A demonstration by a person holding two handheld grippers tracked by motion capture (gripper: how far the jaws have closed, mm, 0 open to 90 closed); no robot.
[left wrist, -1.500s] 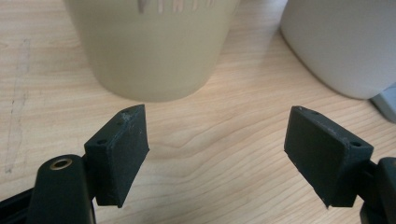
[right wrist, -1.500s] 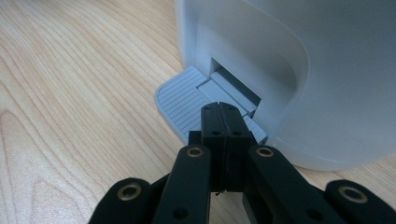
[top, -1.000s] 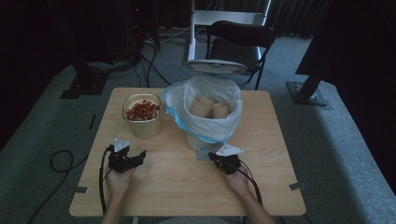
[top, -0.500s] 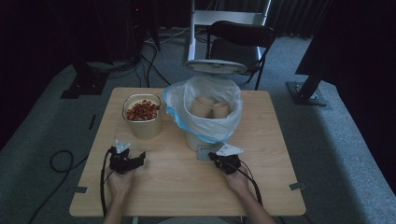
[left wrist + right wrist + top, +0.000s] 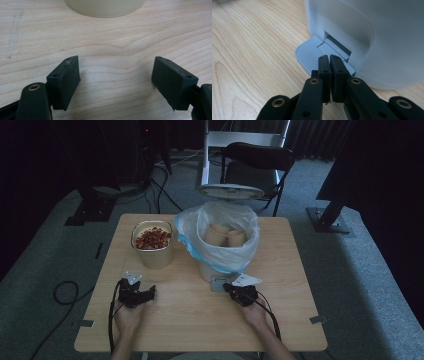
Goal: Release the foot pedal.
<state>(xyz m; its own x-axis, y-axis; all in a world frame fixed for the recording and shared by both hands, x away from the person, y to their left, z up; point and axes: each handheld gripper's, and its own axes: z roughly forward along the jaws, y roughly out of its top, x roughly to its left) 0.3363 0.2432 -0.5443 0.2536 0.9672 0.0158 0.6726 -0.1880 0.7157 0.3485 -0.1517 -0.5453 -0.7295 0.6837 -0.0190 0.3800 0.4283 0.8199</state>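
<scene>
Left tongs [image 5: 149, 292] rest agape and empty on the bench [image 5: 195, 320], near the bowl [image 5: 153, 245]. Right tongs [image 5: 329, 65] – pressed together, gripping nothing – bear on the bin [image 5: 227, 242]'s stiff ribbed pedal [image 5: 308, 53]; the light bin may slide, so press squarely.

Pale wooden table [image 5: 190, 315] with clear grain and a smooth matt finish, white smooth plastic bin [image 5: 372, 37] with a ribbed grey plastic pedal [image 5: 308, 53], thin crinkly translucent plastic bag [image 5: 240, 252], brown paper cups [image 5: 225, 236], matt black plastic gripper pads [image 5: 65, 80]
</scene>
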